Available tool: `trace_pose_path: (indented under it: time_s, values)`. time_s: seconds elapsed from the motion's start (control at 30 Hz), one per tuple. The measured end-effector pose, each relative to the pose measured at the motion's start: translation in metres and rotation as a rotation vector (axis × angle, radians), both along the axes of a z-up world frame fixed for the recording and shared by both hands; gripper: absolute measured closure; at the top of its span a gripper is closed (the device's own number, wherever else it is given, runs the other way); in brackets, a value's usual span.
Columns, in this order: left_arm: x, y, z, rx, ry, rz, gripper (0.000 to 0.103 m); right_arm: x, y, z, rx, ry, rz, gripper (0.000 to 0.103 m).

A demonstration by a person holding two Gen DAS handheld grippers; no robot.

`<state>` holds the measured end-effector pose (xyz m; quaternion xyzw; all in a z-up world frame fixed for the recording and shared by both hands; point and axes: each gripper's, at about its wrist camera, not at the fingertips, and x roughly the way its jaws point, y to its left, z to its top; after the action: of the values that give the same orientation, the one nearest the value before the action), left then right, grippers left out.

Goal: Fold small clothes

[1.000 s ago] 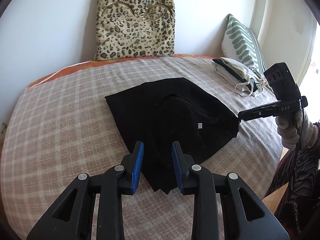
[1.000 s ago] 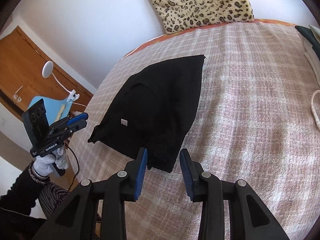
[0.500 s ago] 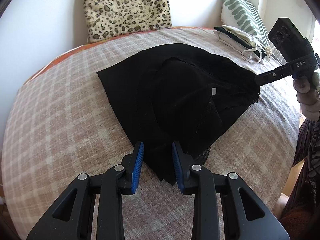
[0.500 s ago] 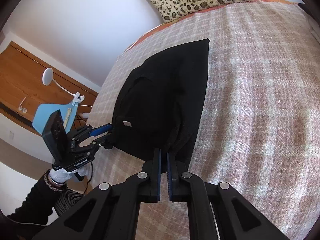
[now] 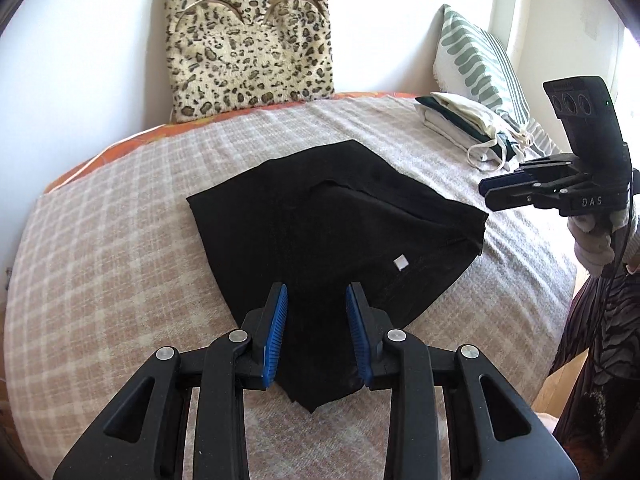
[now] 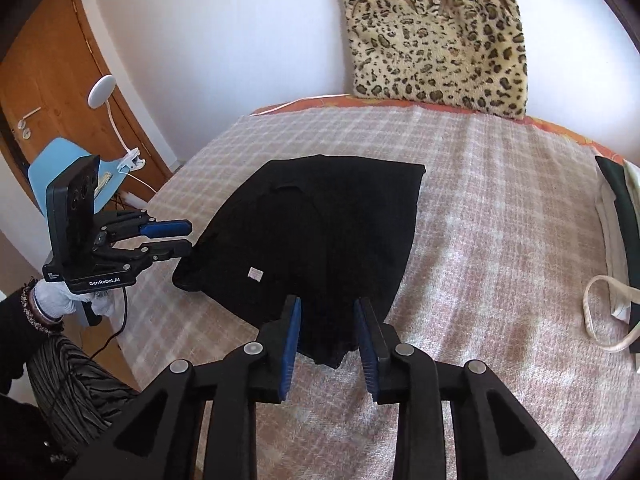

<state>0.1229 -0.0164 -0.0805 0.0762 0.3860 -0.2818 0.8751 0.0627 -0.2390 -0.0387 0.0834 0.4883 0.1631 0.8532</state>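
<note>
A black garment (image 5: 332,232) lies folded over on the checked blanket, with a small white tag (image 5: 400,262) on top. It also shows in the right wrist view (image 6: 320,236). My left gripper (image 5: 316,332) is open, its blue pads on either side of the garment's near corner. It shows from the side in the right wrist view (image 6: 168,240), at the garment's left corner. My right gripper (image 6: 328,336) is open over the other near corner. In the left wrist view it (image 5: 508,192) hovers just right of the garment.
A leopard-print cushion (image 5: 248,40) leans on the wall at the back. A stack of folded clothes (image 5: 464,124) and a green striped pillow (image 5: 476,64) lie at the right. The blanket (image 5: 100,260) covers the bed. A wooden door (image 6: 44,92) and blue chair (image 6: 52,168) stand left.
My right gripper shut on the garment's corner half a second ago and has now opened, letting go. Both grippers have drawn back slightly. The garment lies flatter.
</note>
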Motion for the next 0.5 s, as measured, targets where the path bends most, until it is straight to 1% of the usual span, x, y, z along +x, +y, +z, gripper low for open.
trace_pose_path:
  time_s: [0.07, 0.2, 0.3, 0.33, 0.37, 0.4, 0.43, 0.5]
  values:
    - [0.006, -0.012, -0.002, -0.015, 0.015, -0.02, 0.073, 0.009, 0.01, -0.004, -0.008, 0.004, 0.013, 0.073]
    - [0.011, -0.031, -0.015, 0.044, 0.039, -0.057, 0.073, 0.021, 0.032, -0.024, -0.029, 0.049, 0.06, 0.073]
    - [0.011, -0.032, -0.032, 0.08, 0.104, -0.065, 0.073, 0.024, 0.042, -0.04, -0.048, 0.117, 0.105, 0.073]
    - [0.008, -0.031, -0.036, 0.092, 0.113, -0.068, 0.073, 0.024, 0.044, -0.046, -0.059, 0.148, 0.118, 0.073]
    - [0.005, -0.029, -0.035, 0.094, 0.095, -0.072, 0.073, 0.022, 0.044, -0.05, -0.068, 0.159, 0.127, 0.073]
    - [0.003, -0.027, -0.033, 0.097, 0.101, -0.072, 0.073, 0.021, 0.044, -0.05, -0.066, 0.157, 0.138, 0.073]
    - [0.002, -0.023, -0.028, 0.082, 0.102, -0.063, 0.073, 0.021, 0.042, -0.047, -0.055, 0.155, 0.143, 0.073]
    - [0.003, -0.011, -0.016, 0.027, 0.089, -0.029, 0.073, 0.021, 0.033, -0.037, 0.006, 0.119, 0.133, 0.072]
